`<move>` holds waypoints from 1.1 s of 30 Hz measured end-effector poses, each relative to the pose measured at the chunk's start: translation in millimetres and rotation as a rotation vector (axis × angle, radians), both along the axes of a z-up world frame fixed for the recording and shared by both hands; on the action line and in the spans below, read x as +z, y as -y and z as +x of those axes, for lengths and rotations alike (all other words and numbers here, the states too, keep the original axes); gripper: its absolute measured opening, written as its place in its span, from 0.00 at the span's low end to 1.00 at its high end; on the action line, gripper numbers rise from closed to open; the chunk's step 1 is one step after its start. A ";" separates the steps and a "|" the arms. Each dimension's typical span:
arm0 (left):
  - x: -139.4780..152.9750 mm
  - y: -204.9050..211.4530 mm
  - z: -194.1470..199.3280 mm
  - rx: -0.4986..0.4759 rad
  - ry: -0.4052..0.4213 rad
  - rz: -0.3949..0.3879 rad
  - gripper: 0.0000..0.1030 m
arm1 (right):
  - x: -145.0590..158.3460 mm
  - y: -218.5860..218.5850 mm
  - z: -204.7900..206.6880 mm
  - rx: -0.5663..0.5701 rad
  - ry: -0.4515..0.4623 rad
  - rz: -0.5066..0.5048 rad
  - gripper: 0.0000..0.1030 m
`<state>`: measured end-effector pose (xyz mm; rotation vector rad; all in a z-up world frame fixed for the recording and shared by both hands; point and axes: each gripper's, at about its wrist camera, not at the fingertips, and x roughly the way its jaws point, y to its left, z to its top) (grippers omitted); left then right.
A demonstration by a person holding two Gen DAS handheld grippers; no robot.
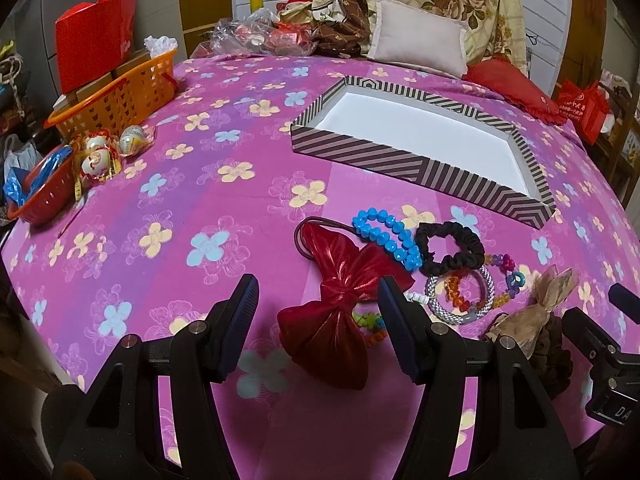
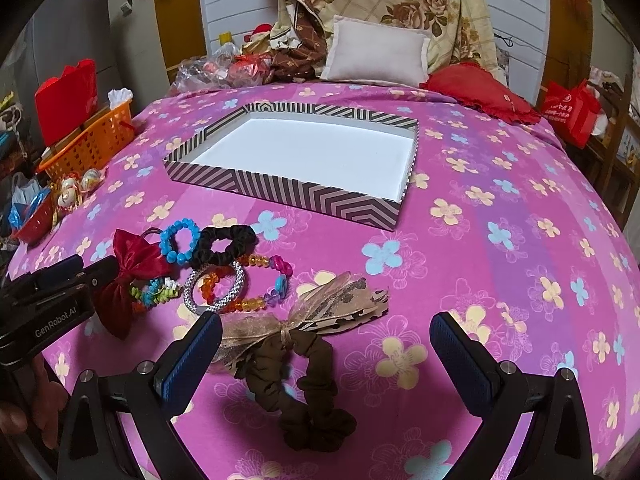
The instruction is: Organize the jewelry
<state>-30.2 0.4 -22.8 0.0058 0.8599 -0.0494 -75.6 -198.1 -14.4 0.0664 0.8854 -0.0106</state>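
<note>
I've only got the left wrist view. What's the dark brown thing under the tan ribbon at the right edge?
Observer: A brown scrunchie, a full loop, with the ribbon tied to it.
Operator: Is the right gripper open?
Observer: Yes. The right gripper is open, and the scrunchie lies between its fingers.
Operator: What's under the red bow?
Observer: A neon coil band, partly tucked beneath the bow.

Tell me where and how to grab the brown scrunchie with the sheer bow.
Take the brown scrunchie by its near, bare fabric loop, coming from above with the right tool, which hangs open right over it. The ring lies flat on the bedspread, its thick ruffled band easy to pinch. Avoid the sheer bow at the far end; it looks flimsy and may slip.
</note>
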 end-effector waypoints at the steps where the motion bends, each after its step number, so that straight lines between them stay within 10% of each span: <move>1: -0.2 -0.1 -0.1 0.000 -0.001 0.000 0.60 | -0.3 0.1 0.0 0.001 -0.001 0.001 1.00; 33: -4.2 -26.7 5.9 0.048 -0.035 -0.011 0.60 | -6.9 3.8 5.1 0.010 -0.012 0.026 1.00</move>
